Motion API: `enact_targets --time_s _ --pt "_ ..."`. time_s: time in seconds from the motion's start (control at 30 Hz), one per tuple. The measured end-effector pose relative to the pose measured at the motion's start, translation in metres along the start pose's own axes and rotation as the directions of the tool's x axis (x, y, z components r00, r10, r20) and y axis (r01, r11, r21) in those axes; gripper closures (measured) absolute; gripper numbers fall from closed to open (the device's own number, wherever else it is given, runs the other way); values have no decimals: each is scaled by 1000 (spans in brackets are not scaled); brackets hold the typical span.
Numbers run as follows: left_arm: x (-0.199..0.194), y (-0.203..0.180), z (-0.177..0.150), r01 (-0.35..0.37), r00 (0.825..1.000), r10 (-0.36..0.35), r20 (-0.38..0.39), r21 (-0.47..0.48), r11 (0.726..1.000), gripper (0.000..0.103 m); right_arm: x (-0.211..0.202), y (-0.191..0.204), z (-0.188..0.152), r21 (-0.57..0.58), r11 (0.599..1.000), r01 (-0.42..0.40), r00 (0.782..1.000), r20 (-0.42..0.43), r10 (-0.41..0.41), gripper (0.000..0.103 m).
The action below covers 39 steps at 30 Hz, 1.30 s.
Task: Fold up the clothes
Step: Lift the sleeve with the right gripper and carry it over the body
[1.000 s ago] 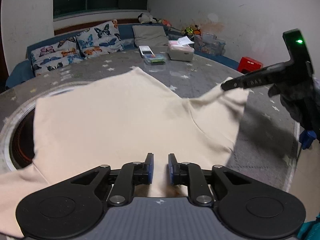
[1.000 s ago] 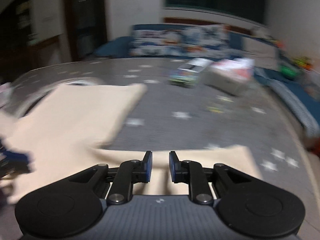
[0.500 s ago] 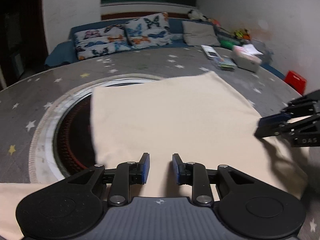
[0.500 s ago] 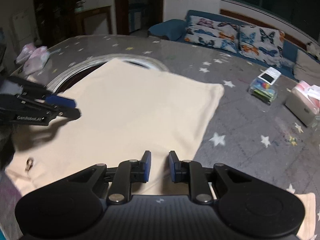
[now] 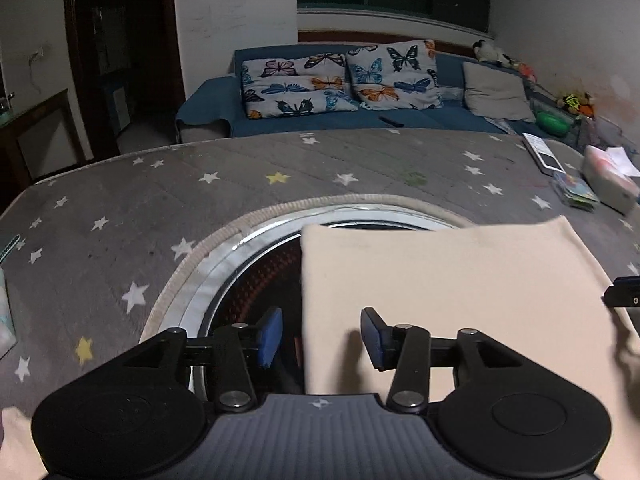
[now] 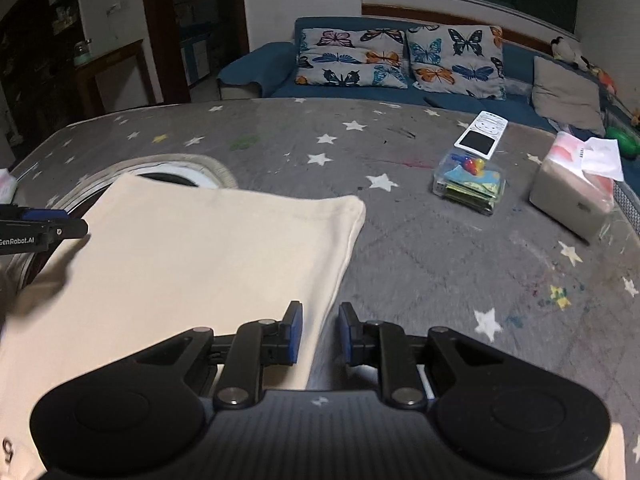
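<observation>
A cream garment (image 5: 452,292) lies flat and folded on the grey star-patterned table; it also shows in the right wrist view (image 6: 192,264). My left gripper (image 5: 322,336) is open, its jaws straddling the garment's left edge above the round opening. My right gripper (image 6: 319,332) is open with a narrower gap, its jaws straddling the garment's right edge. The right gripper's tip shows at the right edge of the left wrist view (image 5: 624,294); the left gripper's tip shows at the left of the right wrist view (image 6: 44,228).
A round opening with a white rim (image 5: 248,276) is in the table under the garment's left part. A remote (image 6: 482,134), a clear box of coloured items (image 6: 470,184) and a tissue box (image 6: 576,188) sit at the far right. A blue sofa with butterfly cushions (image 5: 340,80) stands behind.
The left gripper has opened wide and shifted to the garment's left edge. The right gripper has opened slightly and moved to the right edge. The garment now lies flat.
</observation>
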<state>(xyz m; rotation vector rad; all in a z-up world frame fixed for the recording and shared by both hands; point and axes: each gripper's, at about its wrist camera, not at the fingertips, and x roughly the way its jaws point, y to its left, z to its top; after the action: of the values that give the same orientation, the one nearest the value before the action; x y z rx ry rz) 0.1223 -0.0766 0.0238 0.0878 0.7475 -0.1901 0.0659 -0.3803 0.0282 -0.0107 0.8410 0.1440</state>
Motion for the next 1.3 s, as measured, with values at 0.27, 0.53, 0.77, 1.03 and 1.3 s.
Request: enact_targets --time_s 0.27,0.53,0.77,1.03,1.3 --pt "20 4 6 5 1000 -5 -3 -34 999 96 23 -1 18 21 1000 16 1000 13 -16 96" --pt "26 15 10 -97 995 98 21 -67 993 97 43 10 39 -34 998 44 999 27 -43 95" --pt "14 25 10 -84 996 87 32 -101 991 93 20 10 38 -66 998 9 999 33 -7 89" --pt "-43 1 -17 13 998 -10 54 -43 999 90 -62 9 -35 -120 990 -75 996 36 80 89" --pt "-81 -65 -65 195 981 -195 0 53 979 89 -94 -31 -99 -23 998 53 997 51 -51 88"
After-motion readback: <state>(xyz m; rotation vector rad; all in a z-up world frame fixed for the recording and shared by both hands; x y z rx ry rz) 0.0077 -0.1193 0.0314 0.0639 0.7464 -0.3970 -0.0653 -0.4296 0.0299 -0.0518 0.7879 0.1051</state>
